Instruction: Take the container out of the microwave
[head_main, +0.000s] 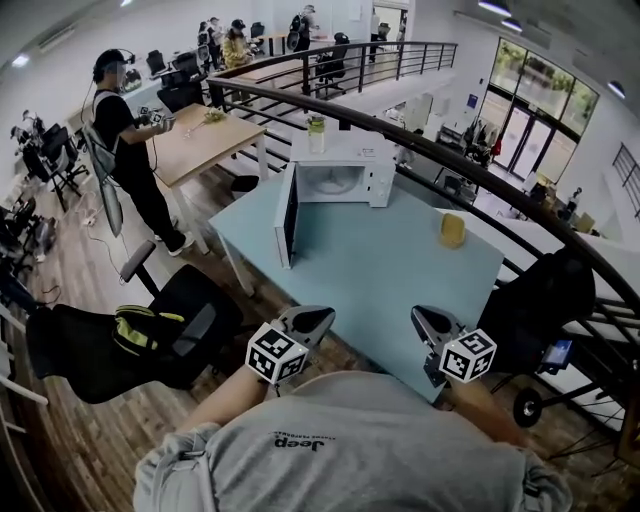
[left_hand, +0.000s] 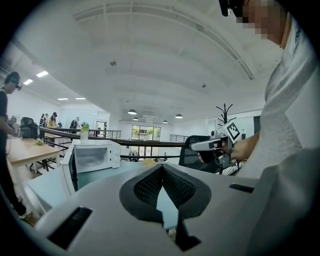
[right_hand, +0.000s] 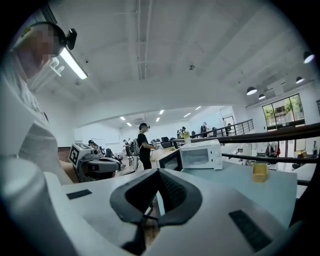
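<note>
- The left gripper (head_main: 320, 318) and right gripper (head_main: 424, 320) hang at the near edge of the table (head_main: 380, 275), jaws closed, holding nothing.
- Bare tabletop lies between them and the microwave (head_main: 350, 178) at far left, its door (head_main: 287, 215) swung open.
- The yellow container (head_main: 452, 230) stands far right on the table, well apart from the microwave.
- A railing (head_main: 500, 185) curves behind the table, and 1 chair (head_main: 170, 335) stands near left.

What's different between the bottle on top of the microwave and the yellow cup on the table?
The bottle is tall, slim and pale with green; the yellow cup is short and squat. The bottle stands on the microwave; the yellow cup stands on the table, to the microwave's right in the head view. Both are upright and untouched.
</note>
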